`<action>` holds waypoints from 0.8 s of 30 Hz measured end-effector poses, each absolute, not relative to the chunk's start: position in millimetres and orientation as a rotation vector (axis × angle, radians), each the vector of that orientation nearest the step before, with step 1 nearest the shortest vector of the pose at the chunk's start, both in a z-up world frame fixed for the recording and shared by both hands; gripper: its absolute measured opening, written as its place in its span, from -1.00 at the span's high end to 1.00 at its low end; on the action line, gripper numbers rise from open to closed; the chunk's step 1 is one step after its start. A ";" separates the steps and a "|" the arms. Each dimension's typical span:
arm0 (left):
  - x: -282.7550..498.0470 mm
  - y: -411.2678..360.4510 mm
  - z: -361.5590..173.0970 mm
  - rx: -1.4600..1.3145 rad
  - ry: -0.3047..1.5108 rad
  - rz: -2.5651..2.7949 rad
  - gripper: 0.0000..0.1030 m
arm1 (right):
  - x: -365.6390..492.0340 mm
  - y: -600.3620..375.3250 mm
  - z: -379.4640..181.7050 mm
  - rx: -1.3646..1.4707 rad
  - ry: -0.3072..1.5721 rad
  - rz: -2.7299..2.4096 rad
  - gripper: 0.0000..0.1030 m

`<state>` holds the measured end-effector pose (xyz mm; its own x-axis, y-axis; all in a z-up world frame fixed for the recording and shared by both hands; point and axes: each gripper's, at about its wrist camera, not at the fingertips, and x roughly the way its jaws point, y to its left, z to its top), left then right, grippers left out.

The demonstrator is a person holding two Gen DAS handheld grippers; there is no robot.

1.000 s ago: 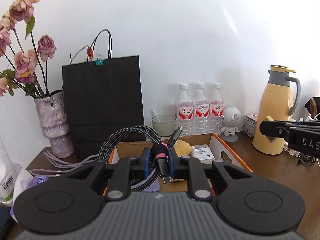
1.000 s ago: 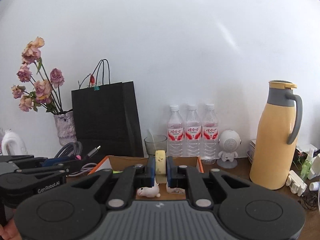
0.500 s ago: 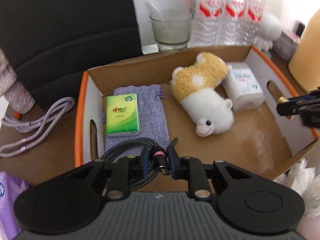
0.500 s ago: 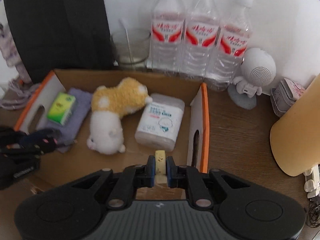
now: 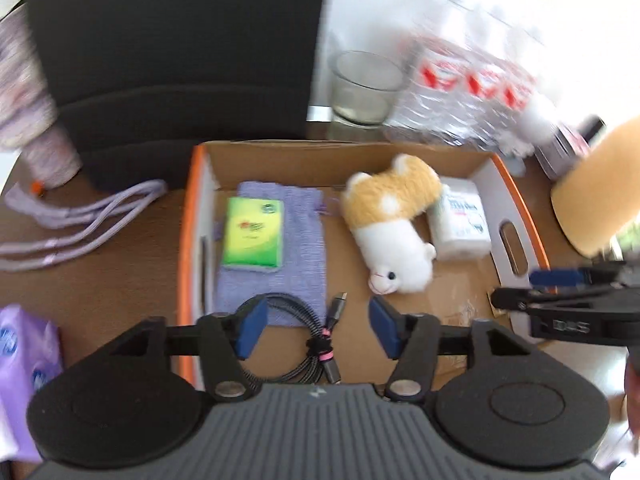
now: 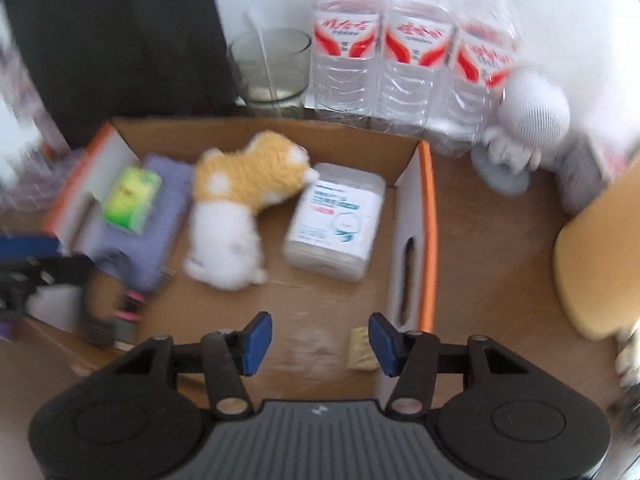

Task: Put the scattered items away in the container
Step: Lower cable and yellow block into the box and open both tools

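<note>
Opening both sets of jaws over the cardboard box (image 5: 520,208), we grip nothing: the left gripper (image 5: 314,330) has the coiled cable (image 5: 296,344) lying loose beneath, the right gripper (image 6: 320,338) a small yellow piece (image 6: 360,350) beside 1 pad. Withdrawing carelessly could snag either.

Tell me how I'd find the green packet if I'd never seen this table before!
Look for the cardboard box with orange edges, in front of the black bag. At its left end lies a purple cloth pouch, and the green packet sits on top of it. It is the only bright green thing in the box, flat and square-edged, unlike the fluffy toy beside it.
</note>
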<state>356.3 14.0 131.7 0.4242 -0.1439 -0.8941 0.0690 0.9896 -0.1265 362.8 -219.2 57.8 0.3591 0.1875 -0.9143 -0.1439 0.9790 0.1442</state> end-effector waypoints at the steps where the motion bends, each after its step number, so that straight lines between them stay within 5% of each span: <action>1: 355.4 15.1 132.3 -0.078 1.135 -0.119 -0.42 | 362.0 -220.1 63.0 0.081 1.189 0.220 -0.06; 9: 329.9 13.6 137.6 -0.042 1.080 -0.022 -0.47 | 333.7 -210.7 86.2 0.051 1.154 0.202 -0.19; 13: 266.7 8.2 155.0 0.005 0.685 0.031 -0.94 | 287.1 -200.4 100.6 -0.126 0.836 0.164 -0.51; 16: 219.6 2.7 149.1 0.045 0.431 -0.012 -0.97 | 236.0 -204.6 99.0 -0.077 0.541 0.254 -0.54; 18: 202.5 -2.9 140.2 0.066 0.381 -0.018 -0.97 | 209.1 -205.5 90.8 -0.029 0.418 0.295 -0.73; 24: 183.0 0.2 132.8 -0.012 0.390 -0.010 -0.95 | 187.4 -201.3 74.1 -0.023 0.396 0.267 -0.69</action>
<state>183.0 0.2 132.8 0.9250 -0.0124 -0.3798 0.0076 0.9999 -0.0140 187.4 -201.3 74.1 0.8878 0.2529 -0.3845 -0.2618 0.9647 0.0299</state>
